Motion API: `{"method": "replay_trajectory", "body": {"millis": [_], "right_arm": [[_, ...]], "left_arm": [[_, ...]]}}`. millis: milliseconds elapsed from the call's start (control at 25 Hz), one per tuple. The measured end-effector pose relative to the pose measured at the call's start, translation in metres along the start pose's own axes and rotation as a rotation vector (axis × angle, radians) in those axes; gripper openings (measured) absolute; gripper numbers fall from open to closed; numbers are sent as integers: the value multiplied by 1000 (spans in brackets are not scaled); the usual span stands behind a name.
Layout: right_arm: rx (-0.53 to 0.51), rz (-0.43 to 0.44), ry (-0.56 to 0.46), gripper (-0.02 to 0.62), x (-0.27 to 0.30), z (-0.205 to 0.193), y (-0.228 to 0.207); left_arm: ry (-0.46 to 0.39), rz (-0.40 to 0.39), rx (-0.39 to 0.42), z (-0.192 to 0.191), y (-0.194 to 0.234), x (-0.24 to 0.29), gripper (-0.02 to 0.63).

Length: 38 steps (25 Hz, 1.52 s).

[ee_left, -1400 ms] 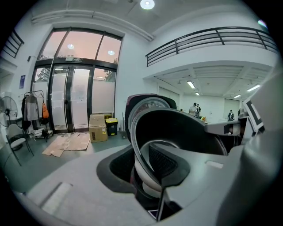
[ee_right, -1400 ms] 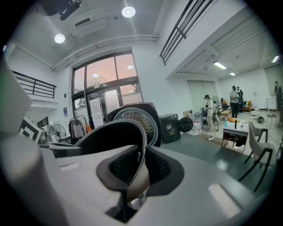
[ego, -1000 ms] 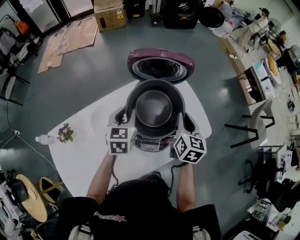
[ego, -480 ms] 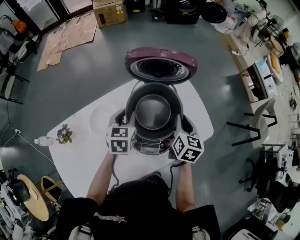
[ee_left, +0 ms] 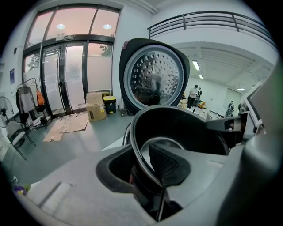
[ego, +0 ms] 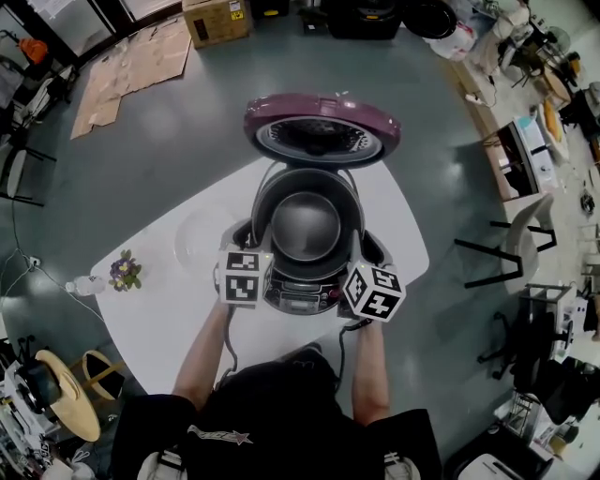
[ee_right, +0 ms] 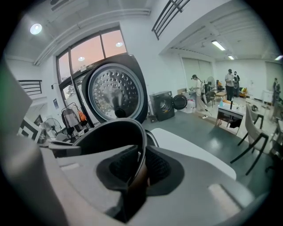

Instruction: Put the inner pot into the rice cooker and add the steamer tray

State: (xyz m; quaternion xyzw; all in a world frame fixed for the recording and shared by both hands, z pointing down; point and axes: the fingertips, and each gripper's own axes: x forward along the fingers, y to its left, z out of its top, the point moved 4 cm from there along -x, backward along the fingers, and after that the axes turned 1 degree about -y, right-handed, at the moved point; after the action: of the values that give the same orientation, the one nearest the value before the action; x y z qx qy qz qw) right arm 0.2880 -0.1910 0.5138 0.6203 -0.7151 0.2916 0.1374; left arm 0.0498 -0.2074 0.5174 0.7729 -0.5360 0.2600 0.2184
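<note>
The dark inner pot point(ego: 305, 225) sits low inside the rice cooker point(ego: 298, 292), whose maroon lid point(ego: 322, 129) stands open behind it. My left gripper point(ego: 247, 242) has the pot's left rim point(ee_left: 137, 132) between its jaws, which are opening; the inner pad point(ee_left: 164, 161) still lies against the wall. My right gripper point(ego: 366, 248) is shut on the right rim point(ee_right: 142, 145), a pad on either side. A pale round tray point(ego: 202, 239) lies on the white table point(ego: 159, 319), left of the cooker. Both gripper views show the lid's perforated inside point(ee_left: 152, 79) point(ee_right: 115, 92).
A small flower bunch point(ego: 124, 272) and a plastic bottle point(ego: 86, 284) sit at the table's left end. A chair point(ego: 511, 251) stands to the right on the grey floor. A cardboard box point(ego: 216, 19) and flattened cardboard point(ego: 131, 70) lie far behind.
Both grippers have gone down together with the inner pot, which now sits deeper in the cooker body. The hold on the two rims looks the same.
</note>
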Motion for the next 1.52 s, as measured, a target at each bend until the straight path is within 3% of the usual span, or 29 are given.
{"method": "replay_trajectory", "body": {"millis": [360, 720, 1200, 1320, 1400, 1480, 1520], "right_arm": [[-20, -1, 98, 61, 20, -13, -4], [-10, 11, 177, 64, 31, -22, -7], [-24, -17, 224, 66, 32, -25, -8], [-25, -18, 188, 97, 30, -21, -10], [-36, -12, 153, 106, 29, -17, -9], [-49, 0, 134, 211, 30, -16, -6], [-55, 5, 130, 216, 30, -16, -5]], "left_arm": [[76, 17, 45, -9, 5, 18, 126], [175, -15, 41, -20, 6, 28, 135], [208, -25, 76, -21, 4, 27, 142], [192, -32, 102, -20, 1, 27, 159], [169, -27, 141, -19, 1, 26, 210], [137, -11, 182, -17, 2, 24, 264], [121, -7, 192, -17, 3, 24, 290]]}}
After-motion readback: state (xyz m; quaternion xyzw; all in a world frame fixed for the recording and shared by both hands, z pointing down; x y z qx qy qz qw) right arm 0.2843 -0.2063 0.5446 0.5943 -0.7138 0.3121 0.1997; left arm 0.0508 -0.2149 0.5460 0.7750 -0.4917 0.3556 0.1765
